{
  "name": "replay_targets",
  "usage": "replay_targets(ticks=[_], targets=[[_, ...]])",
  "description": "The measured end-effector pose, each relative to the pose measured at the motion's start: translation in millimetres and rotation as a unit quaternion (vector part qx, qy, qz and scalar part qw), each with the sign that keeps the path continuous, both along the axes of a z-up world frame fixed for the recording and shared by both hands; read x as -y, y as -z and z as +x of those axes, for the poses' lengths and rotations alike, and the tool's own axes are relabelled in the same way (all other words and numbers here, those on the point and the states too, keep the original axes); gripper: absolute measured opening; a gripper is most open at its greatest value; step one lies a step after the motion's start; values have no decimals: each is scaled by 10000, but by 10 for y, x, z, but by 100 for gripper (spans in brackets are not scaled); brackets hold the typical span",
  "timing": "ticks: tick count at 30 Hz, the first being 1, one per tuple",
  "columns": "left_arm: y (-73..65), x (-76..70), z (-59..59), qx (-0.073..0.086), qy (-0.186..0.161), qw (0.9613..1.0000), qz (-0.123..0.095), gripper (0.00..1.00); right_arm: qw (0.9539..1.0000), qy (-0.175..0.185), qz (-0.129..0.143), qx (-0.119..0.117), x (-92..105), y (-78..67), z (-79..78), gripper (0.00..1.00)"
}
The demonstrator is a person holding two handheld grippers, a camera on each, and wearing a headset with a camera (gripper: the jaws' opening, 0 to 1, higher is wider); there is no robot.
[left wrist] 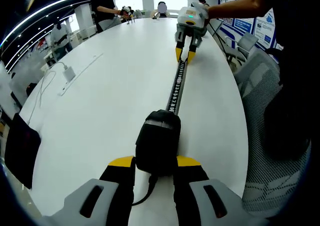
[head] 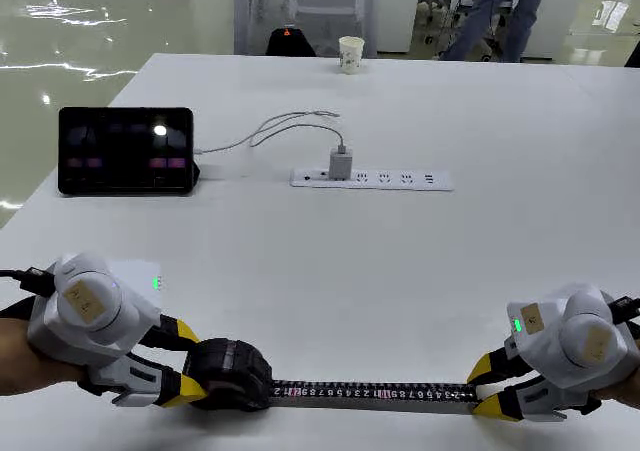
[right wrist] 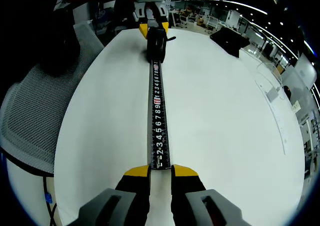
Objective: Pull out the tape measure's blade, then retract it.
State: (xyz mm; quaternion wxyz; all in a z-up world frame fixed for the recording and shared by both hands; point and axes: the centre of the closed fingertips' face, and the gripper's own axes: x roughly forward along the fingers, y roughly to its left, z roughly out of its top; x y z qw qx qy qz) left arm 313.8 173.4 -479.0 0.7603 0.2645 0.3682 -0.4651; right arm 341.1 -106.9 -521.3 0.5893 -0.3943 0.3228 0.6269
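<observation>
The black tape measure case [head: 230, 374] lies near the table's front edge, with my left gripper [head: 188, 362] shut on it from the left. In the left gripper view the case [left wrist: 158, 141] sits between the yellow fingertips [left wrist: 121, 162]. The black blade [head: 375, 392] with white numerals runs flat along the table to the right. My right gripper [head: 482, 387] is shut on the blade's end. In the right gripper view the blade [right wrist: 157, 116] stretches from my right gripper [right wrist: 160, 171] away to the case [right wrist: 156, 40], which the left gripper [right wrist: 152, 29] holds.
A dark tablet [head: 126, 150] stands at the back left. A white power strip [head: 372, 179] with a charger [head: 341, 161] and cable [head: 280, 126] lies mid-table. A paper cup [head: 351, 54] sits at the far edge. A mesh chair [left wrist: 272, 136] is beside the table.
</observation>
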Motion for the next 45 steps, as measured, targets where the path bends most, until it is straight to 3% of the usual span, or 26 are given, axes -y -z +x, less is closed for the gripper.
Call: replay_targets(ticks=[8,21,26,30,41,45], targets=[[5,-56,-33,64,-175,9998,8,26,9998,200,42,64,-20,-53,-9,16],[-36,-102,-173,62,-793,9965,-263,46,9965,816,155,28,-9,-94,-121,36],[-78,-84,-243,58,-1089,9932,-418,53,9944,1028,229,-37,0,-104,-187,41],[-111,-48,-310,58,-1281,9902,-548,57,9900,1365,328,-149,16,-126,-231,47],[-121,-15,-488,46,-1788,9808,-781,67,9824,1755,570,-283,-18,-182,-402,59],[-127,-1,-550,40,-1953,9767,-894,69,9768,1994,727,-289,-28,-224,-428,63]])
